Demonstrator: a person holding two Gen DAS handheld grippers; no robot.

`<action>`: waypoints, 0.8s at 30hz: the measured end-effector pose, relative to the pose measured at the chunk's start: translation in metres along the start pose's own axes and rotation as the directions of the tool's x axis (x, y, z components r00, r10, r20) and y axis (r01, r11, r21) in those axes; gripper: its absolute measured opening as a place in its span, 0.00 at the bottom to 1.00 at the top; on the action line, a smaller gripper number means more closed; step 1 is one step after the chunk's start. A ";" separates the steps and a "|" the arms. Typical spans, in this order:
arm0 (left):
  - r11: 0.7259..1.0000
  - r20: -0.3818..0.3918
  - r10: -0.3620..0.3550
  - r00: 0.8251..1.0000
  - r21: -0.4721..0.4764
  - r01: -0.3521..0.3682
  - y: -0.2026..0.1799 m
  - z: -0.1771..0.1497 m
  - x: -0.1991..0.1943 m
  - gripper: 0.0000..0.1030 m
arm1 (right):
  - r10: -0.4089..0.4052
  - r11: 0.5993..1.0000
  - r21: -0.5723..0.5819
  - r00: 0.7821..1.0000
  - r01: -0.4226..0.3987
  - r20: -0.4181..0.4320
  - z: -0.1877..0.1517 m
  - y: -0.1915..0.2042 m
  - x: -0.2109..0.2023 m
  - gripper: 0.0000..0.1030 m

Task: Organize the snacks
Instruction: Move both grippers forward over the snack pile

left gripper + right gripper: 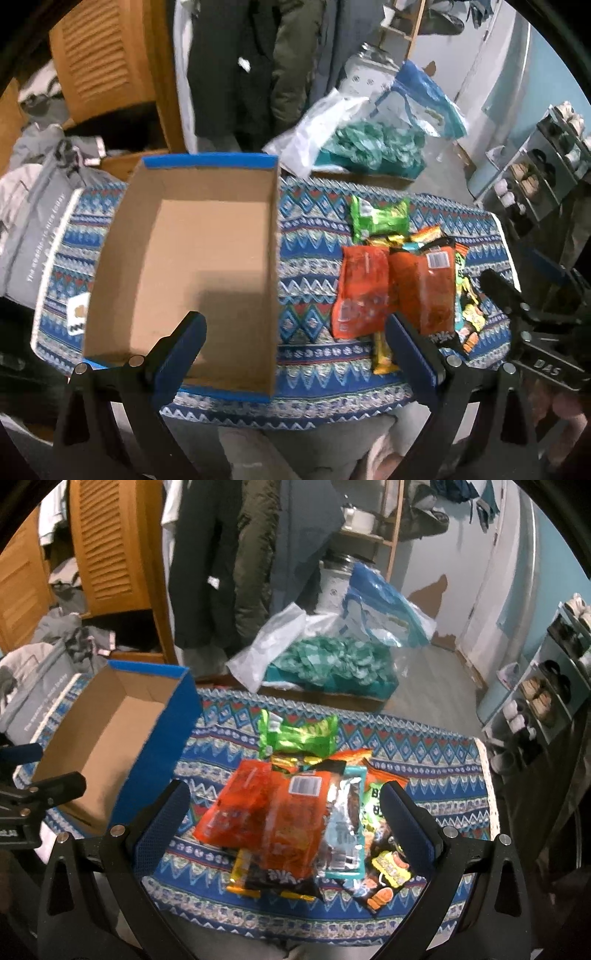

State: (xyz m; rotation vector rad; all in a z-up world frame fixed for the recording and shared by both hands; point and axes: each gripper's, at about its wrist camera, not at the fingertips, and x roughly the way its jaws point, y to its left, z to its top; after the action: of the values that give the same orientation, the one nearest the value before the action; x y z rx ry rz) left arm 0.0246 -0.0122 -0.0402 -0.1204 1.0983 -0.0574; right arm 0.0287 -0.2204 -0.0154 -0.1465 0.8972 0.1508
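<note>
Patterned blue cloth [424, 771] covering the work surface, spread below and ahead of both grippers. Louvred wooden door [107, 546] far ahead to the left, hanging coats [221, 565] ahead at centre, shoe rack [550, 694] far to the right. Left gripper [295, 332] spread wide, holding nothing, left finger over the near edge of the cardboard box [184, 258]; box open-topped, blue outside, nothing inside. Snack pile [295, 812] right of the box: orange packets on top, green packet [299, 734] at the far end. Right gripper [284, 801] wide open, empty, fingers straddling the pile from above.
</note>
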 end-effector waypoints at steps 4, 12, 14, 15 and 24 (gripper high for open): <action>1.000 -0.038 0.005 0.999 0.012 -0.005 -0.007 0.003 0.012 0.95 | -0.007 1.000 0.019 0.998 0.008 -0.057 0.000 -0.006 0.020 0.98; 1.000 -0.077 0.020 0.997 -0.010 -0.021 -0.019 0.015 0.043 0.95 | -0.030 0.998 0.052 0.993 0.037 -0.117 0.005 -0.021 0.048 0.97; 1.000 -0.084 0.029 0.996 -0.009 -0.030 -0.021 0.018 0.051 0.95 | -0.042 0.997 0.056 0.990 0.050 -0.137 0.003 -0.025 0.057 0.97; 0.999 -0.088 0.036 0.995 -0.005 -0.037 -0.023 0.020 0.057 0.95 | -0.039 0.997 0.060 0.988 0.048 -0.146 0.001 -0.026 0.061 0.97; 0.999 -0.145 0.026 0.989 -0.020 -0.029 -0.033 0.005 0.097 0.96 | 0.013 0.995 0.100 0.967 0.013 -0.255 -0.020 -0.032 0.098 0.96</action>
State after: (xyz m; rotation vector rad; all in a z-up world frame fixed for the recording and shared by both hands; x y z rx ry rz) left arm 0.0738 -0.0550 -0.1198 -0.1223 1.2458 -0.0301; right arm 0.0793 -0.2488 -0.1026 -0.0728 1.1595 0.0871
